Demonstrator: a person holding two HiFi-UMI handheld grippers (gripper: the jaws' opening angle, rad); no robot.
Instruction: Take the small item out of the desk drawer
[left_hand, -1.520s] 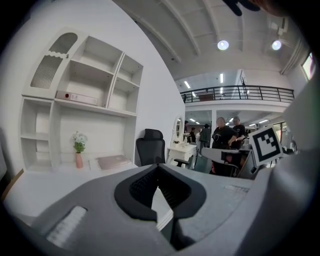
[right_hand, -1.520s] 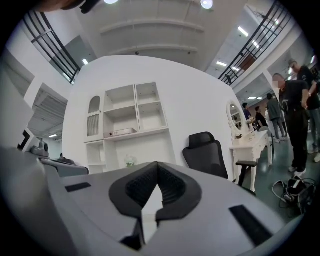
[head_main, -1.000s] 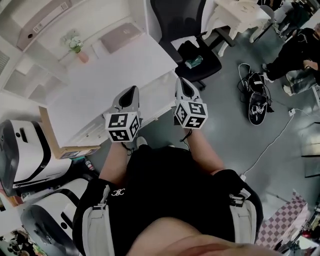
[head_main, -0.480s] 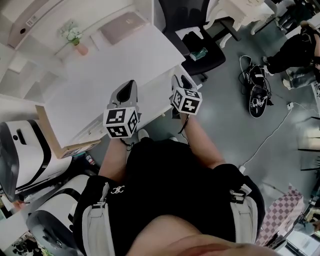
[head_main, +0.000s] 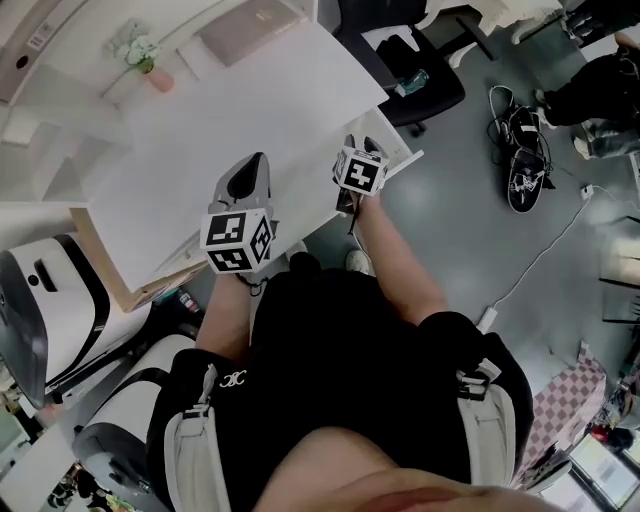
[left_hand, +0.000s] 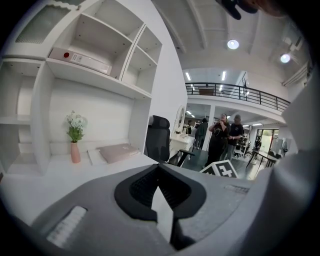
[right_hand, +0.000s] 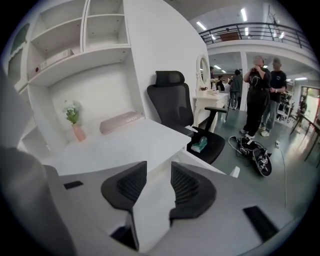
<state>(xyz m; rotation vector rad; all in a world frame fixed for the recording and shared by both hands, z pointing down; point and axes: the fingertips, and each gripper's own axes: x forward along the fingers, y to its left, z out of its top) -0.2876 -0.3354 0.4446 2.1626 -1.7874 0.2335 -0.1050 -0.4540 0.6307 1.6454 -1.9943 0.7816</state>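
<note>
Drawer front (head_main: 398, 160) of the white desk is a plain white panel under the near edge of the tabletop (head_main: 230, 110), at the desk's right end. I cannot tell whether it is pulled out. The small item shows in no view.

The right hand-held gripper (head_main: 362, 150) is just beside this panel and points down toward it. Its jaws have just been opening; in the right gripper view (right_hand: 159, 172) they stand well apart, with only the white desk surface behind the gap. The left hand-held gripper (head_main: 258, 162) is over the tabletop's near edge. In the left gripper view (left_hand: 159, 167) its jaw tips meet and nothing is between them.

Only the head view shows the person's body and both marker cubes from above. Both gripper views show the shelf unit (left_hand: 90, 60) behind the tabletop, a pink flat case (left_hand: 117, 151) and a pink vase with flowers (left_hand: 75, 137). The right gripper view alone shows clearly the black office chair (right_hand: 175, 107), two standing people (right_hand: 260, 95) and a small teal item (right_hand: 200, 144) on the chair seat.
</note>
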